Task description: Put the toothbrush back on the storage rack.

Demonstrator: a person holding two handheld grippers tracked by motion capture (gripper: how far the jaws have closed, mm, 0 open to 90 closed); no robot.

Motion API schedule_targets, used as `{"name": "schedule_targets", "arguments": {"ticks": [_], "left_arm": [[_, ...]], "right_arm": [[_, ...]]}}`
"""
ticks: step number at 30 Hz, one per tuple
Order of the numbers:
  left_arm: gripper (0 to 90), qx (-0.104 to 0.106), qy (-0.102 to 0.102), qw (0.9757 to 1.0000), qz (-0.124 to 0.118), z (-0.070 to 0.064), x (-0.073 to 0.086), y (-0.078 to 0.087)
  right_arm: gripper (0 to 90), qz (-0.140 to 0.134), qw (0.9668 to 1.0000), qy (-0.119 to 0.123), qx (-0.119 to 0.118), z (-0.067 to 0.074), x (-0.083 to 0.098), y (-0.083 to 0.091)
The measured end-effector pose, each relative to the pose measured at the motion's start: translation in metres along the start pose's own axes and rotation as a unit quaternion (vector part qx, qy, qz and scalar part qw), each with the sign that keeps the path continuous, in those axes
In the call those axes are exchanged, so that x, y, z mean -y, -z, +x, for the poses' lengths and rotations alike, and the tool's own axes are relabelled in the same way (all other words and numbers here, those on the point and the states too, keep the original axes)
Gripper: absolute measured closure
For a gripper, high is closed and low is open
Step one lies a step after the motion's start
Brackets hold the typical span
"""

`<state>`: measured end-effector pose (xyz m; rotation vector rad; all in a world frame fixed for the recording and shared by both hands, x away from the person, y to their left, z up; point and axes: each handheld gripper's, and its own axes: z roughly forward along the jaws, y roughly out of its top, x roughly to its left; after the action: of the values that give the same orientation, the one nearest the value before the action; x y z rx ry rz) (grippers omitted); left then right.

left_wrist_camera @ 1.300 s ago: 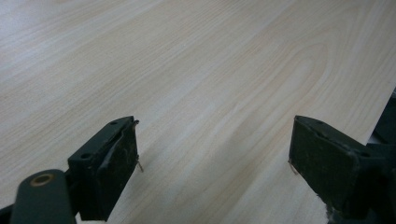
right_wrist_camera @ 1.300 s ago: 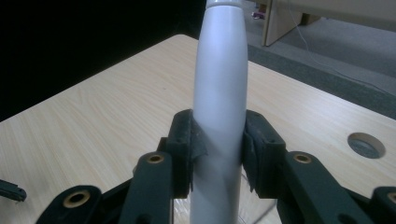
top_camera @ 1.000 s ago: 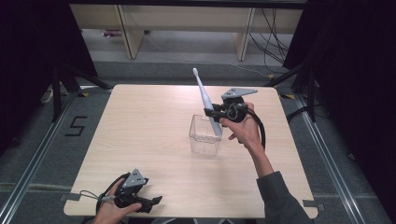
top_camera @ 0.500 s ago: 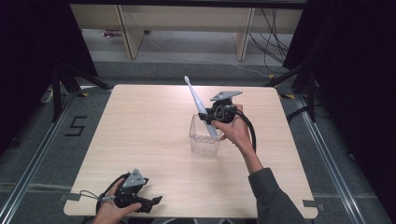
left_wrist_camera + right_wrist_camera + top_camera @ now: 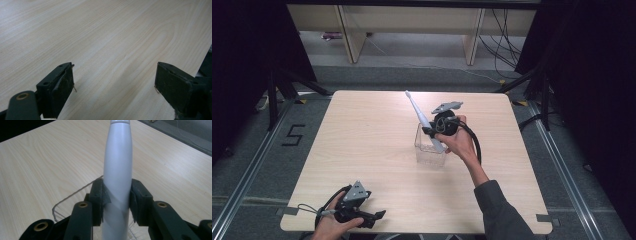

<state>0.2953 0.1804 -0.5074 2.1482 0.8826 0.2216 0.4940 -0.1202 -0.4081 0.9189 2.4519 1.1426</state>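
A white electric toothbrush (image 5: 424,120) leans up and to the left over a clear plastic cup (image 5: 428,152) at the table's middle, its lower end inside the cup. My right gripper (image 5: 433,132) is shut on the toothbrush's handle (image 5: 117,170), with the cup's rim (image 5: 72,195) just below the jaws. My left gripper (image 5: 379,215) rests at the table's front left edge, jaws wide open over bare wood (image 5: 112,50), holding nothing.
The light wooden table (image 5: 362,140) has free room on all sides of the cup. Dark floor, a marker with the number 5 (image 5: 293,135) and shelving (image 5: 412,30) lie beyond the table's edges.
My right gripper has carried the toothbrush leftward and down, so its lower end now sits in the cup. The left gripper has stayed put.
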Motion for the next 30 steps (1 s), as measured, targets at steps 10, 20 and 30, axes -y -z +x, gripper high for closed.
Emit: {"name": "schedule_targets", "arguments": {"ticks": [10, 20, 30], "left_arm": [[14.9, 0.000, 0.000, 1.0000, 0.000, 0.000, 0.000, 0.000], [14.9, -0.004, -0.009, 0.9999, 0.008, 0.001, 0.000, 0.001], [14.9, -0.001, -0.003, 1.0000, 0.002, 0.000, 0.000, 0.000]], "right_arm": [[66.3, 0.023, 0.9997, -0.011, -0.001, 0.003, 0.004, -0.008], [66.3, 0.042, 0.9991, -0.006, 0.000, 0.002, 0.007, -0.010], [66.3, 0.057, 0.9983, -0.013, 0.001, 0.003, 0.010, -0.014]]}}
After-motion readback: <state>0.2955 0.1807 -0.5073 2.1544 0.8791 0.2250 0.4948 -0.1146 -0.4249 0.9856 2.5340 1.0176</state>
